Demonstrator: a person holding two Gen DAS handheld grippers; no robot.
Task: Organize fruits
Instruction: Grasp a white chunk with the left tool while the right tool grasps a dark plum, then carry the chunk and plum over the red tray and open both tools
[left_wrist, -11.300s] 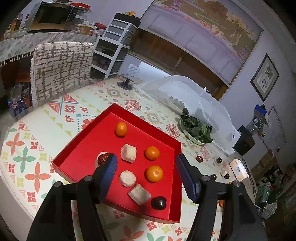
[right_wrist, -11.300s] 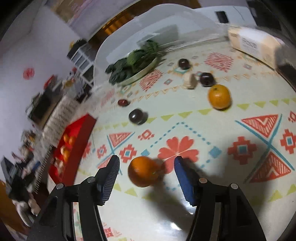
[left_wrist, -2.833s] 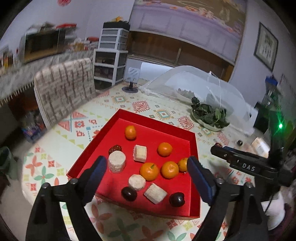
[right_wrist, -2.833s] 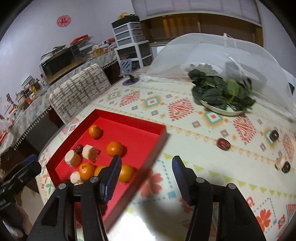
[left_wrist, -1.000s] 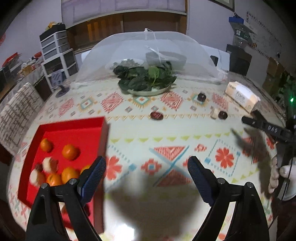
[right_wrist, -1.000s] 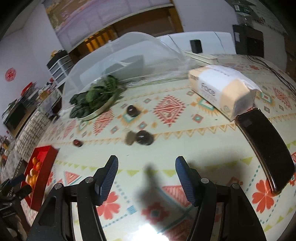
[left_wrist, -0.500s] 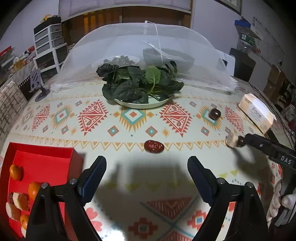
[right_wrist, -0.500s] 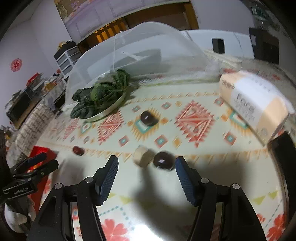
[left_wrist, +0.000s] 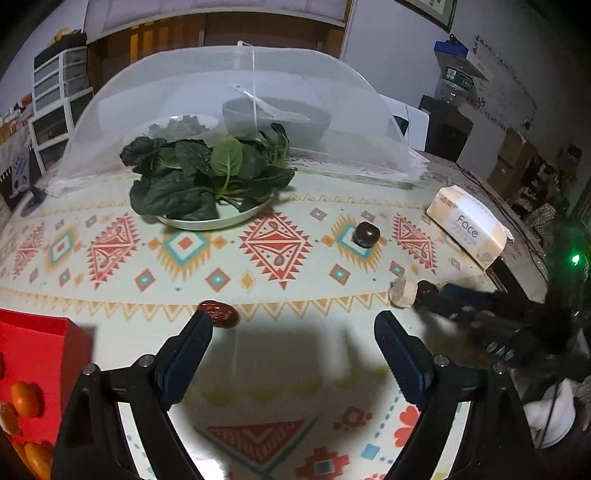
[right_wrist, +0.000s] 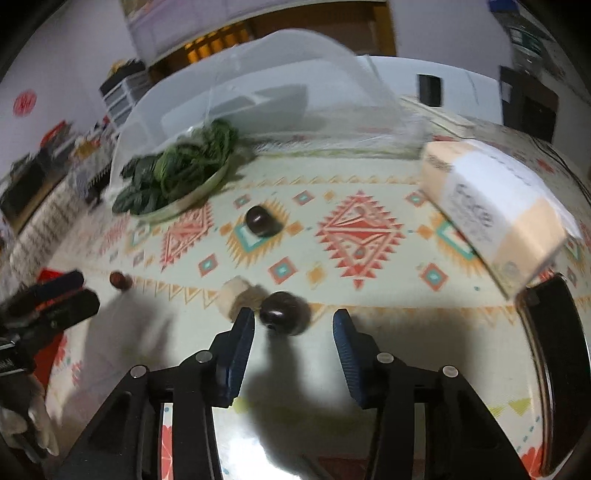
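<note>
My left gripper (left_wrist: 293, 345) is open and empty, just behind a red date (left_wrist: 218, 313) on the patterned tablecloth. The red tray (left_wrist: 40, 339) with oranges (left_wrist: 24, 398) sits at the lower left. My right gripper (right_wrist: 293, 334) is open, its fingers on either side of a dark round fruit (right_wrist: 282, 312) that lies beside a beige chunk (right_wrist: 234, 295). A second dark fruit (right_wrist: 260, 220) lies farther back, also in the left wrist view (left_wrist: 366, 234). The date (right_wrist: 119, 280) and my left gripper (right_wrist: 55, 299) show at the left of the right wrist view.
A plate of leafy greens (left_wrist: 207, 181) stands in front of a white mesh food cover (left_wrist: 236, 110). A tissue pack (left_wrist: 467, 225) lies at the right, with a black phone (right_wrist: 554, 354) near the table edge.
Both grippers moved away from the tray and across the table. The left one closed in on the red date; the right one dropped toward the dark fruit and its fingers narrowed.
</note>
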